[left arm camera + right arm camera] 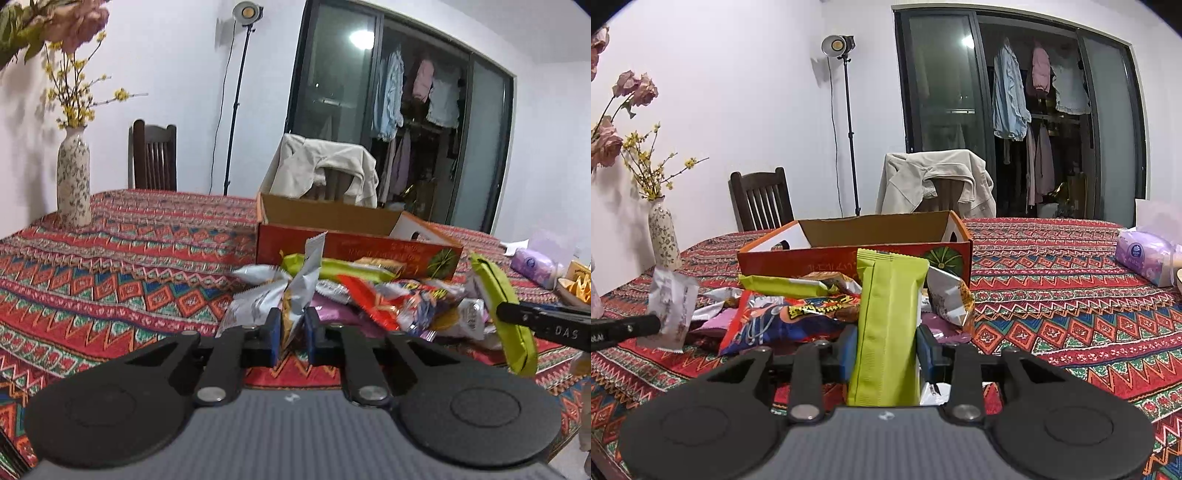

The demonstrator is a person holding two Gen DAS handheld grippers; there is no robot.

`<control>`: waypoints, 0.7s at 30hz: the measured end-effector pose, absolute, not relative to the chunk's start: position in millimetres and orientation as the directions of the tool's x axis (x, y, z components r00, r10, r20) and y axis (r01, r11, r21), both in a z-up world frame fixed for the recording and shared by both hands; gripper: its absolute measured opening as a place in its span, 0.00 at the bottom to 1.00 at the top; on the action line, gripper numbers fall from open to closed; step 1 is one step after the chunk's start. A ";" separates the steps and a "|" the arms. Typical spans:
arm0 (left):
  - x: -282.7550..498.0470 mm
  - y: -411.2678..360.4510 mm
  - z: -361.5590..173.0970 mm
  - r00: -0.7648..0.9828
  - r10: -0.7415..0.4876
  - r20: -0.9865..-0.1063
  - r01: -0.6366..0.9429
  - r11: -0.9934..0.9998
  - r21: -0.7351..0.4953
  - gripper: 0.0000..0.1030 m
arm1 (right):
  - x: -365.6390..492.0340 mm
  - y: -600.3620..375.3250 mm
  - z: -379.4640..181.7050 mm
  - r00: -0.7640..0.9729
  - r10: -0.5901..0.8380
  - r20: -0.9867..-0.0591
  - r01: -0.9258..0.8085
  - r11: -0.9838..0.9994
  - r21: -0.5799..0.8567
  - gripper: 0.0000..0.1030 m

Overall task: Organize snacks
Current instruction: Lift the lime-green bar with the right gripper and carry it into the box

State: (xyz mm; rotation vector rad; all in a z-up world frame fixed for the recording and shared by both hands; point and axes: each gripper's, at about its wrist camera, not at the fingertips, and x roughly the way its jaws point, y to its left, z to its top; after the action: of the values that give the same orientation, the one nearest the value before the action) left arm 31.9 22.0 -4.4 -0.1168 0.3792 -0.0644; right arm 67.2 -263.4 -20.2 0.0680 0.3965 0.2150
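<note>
A pile of snack packets lies on the patterned tablecloth in front of an open red and orange cardboard box; the pile and the box also show in the right wrist view. My left gripper is shut on a silver-white snack packet, held upright above the cloth; the same packet appears at the left of the right wrist view. My right gripper is shut on a long lime-green snack packet, upright; it also shows in the left wrist view.
A flowered vase stands at the table's far left. A purple tissue pack lies at the right. Two chairs stand behind the table, one draped with a beige jacket. A lamp stand is behind.
</note>
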 end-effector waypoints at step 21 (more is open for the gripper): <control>90.5 2.8 59.7 0.965 -0.118 -0.235 0.096 0.990 -0.106 0.13 | 113.7 -260.2 40.3 0.942 0.237 -0.236 -0.230 0.971 0.060 0.32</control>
State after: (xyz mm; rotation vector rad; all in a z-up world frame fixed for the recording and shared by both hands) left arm 90.5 2.8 59.7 -0.0941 0.2433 -0.1084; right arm 113.7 -260.2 40.3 0.0321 0.2441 0.2381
